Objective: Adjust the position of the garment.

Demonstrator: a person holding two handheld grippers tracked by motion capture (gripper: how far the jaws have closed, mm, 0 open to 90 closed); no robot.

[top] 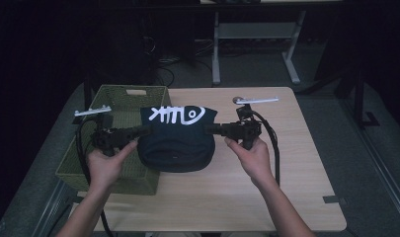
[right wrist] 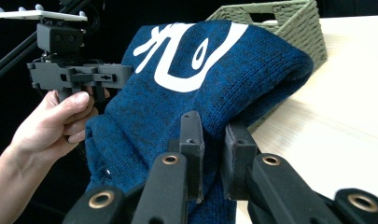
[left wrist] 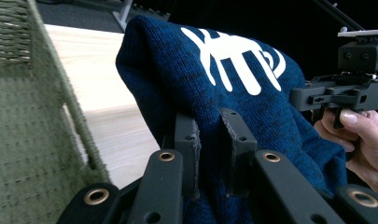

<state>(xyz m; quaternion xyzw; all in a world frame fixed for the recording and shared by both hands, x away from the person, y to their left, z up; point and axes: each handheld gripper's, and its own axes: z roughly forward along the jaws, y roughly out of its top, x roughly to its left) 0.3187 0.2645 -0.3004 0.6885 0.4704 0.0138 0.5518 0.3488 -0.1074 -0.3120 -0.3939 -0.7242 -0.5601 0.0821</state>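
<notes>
Transport of the folded dark-blue knitted garment with the white fish-skeleton print [top: 177, 136] is the step we judge to be in hand. In the high view we see it suspended between the left gripper [top: 138, 131] and the right gripper [top: 213, 129], one at each side, over the left half of the light wooden table [top: 286, 168]. Its left side overlaps the right wall of the green woven basket [top: 116, 94], which sits at the table's left edge. We judge the next move to call for an even, level carry leftward until the garment clears the basket's rim, then a joint lowering and release.

In the left gripper view we see what the high view cannot resolve: the left gripper [left wrist: 214, 140] has its jaws nearly closed, pinching a fold of the knit. The basket wall [left wrist: 23, 116] stands close at the left of this view, and the other hand [left wrist: 364, 140] with its gripper shows beyond.

In the right gripper view we see the right gripper [right wrist: 214, 144] likewise nearly closed on the fabric. This view alone shows the garment's far side draped against the basket's near corner [right wrist: 289, 23].
</notes>
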